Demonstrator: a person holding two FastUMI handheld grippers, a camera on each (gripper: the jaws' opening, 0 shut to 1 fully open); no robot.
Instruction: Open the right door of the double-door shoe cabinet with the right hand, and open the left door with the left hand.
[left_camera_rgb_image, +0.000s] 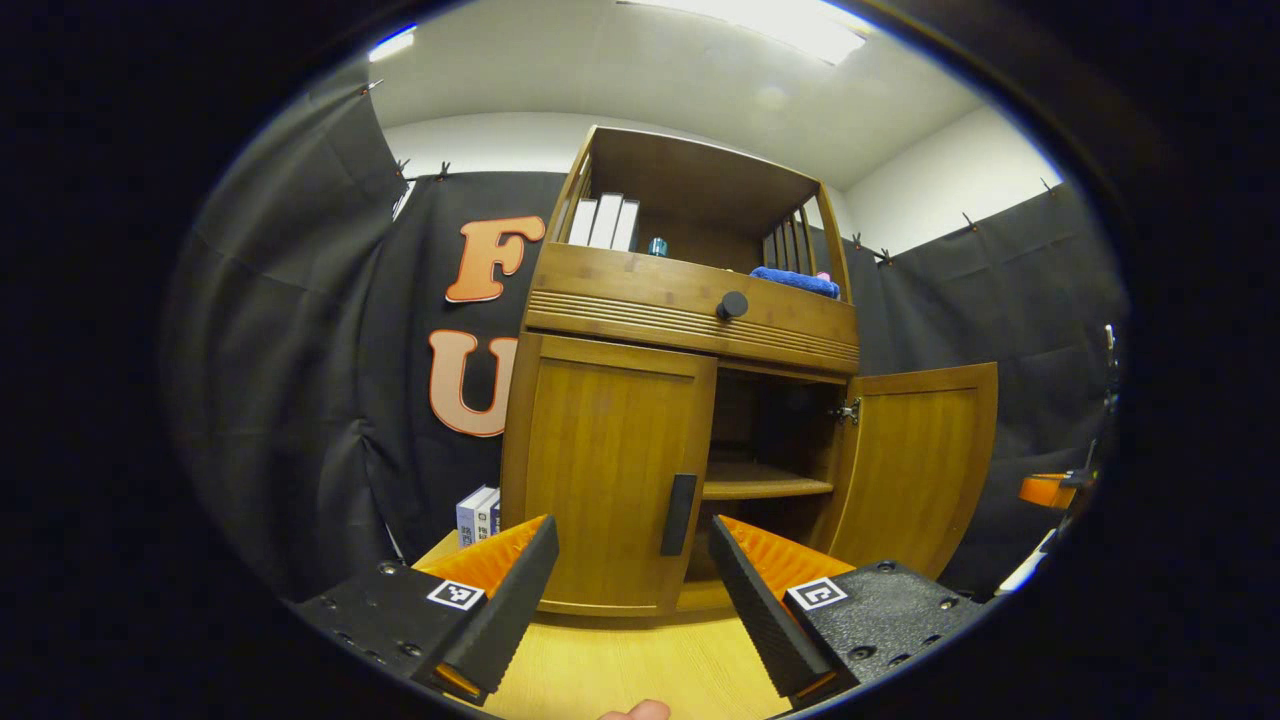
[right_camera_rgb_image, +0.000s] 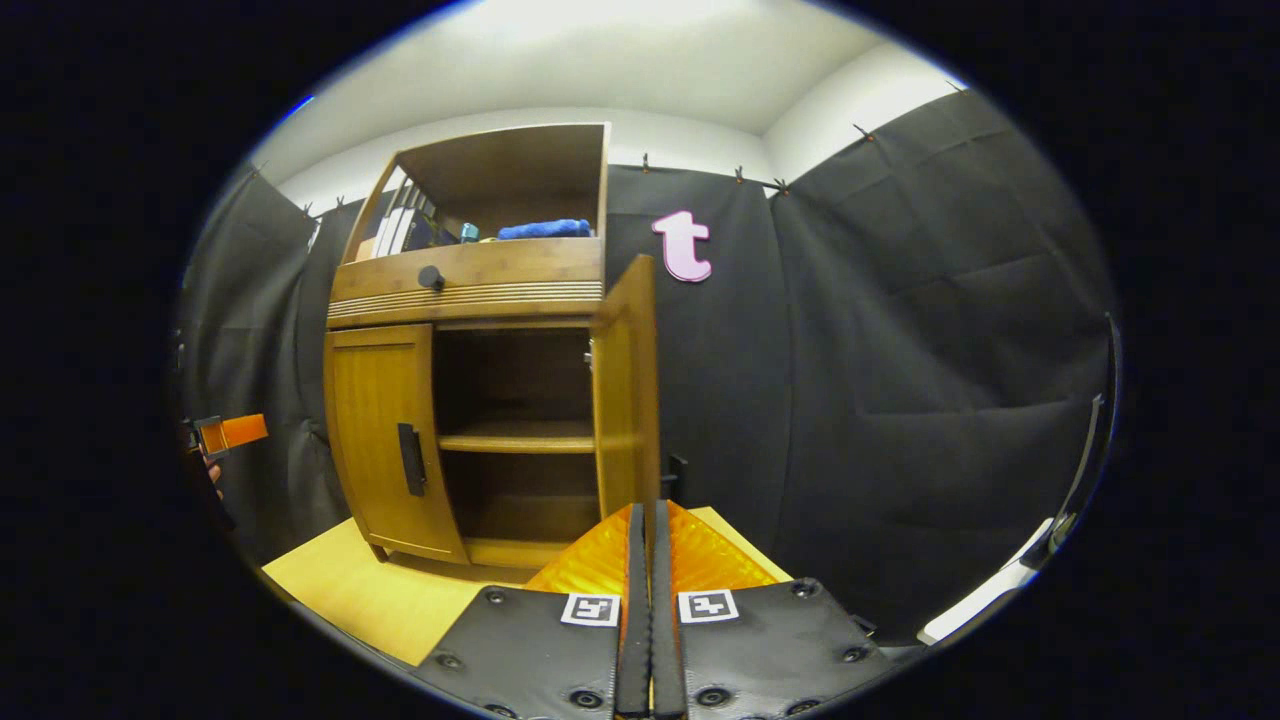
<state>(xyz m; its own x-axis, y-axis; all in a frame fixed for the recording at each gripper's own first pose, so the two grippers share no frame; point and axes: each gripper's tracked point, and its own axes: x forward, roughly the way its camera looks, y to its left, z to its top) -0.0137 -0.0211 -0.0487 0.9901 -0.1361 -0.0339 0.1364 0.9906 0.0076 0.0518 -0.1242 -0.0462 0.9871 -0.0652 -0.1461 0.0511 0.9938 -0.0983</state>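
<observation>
Left gripper spread before closed left door — right gripper pinched.

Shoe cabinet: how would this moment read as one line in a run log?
right door: open | left door: closed, handle untouched | left hand-held gripper: open, facing handle | right hand-held gripper: shut, empty | next: left door

Left door: shut, I see bare desk between my spread left gripper and its handle.
Right door: swung wide, edge-on ahead of my right gripper, whose jaws are pressed together.
Inside: open shelf, nothing blocking.
</observation>
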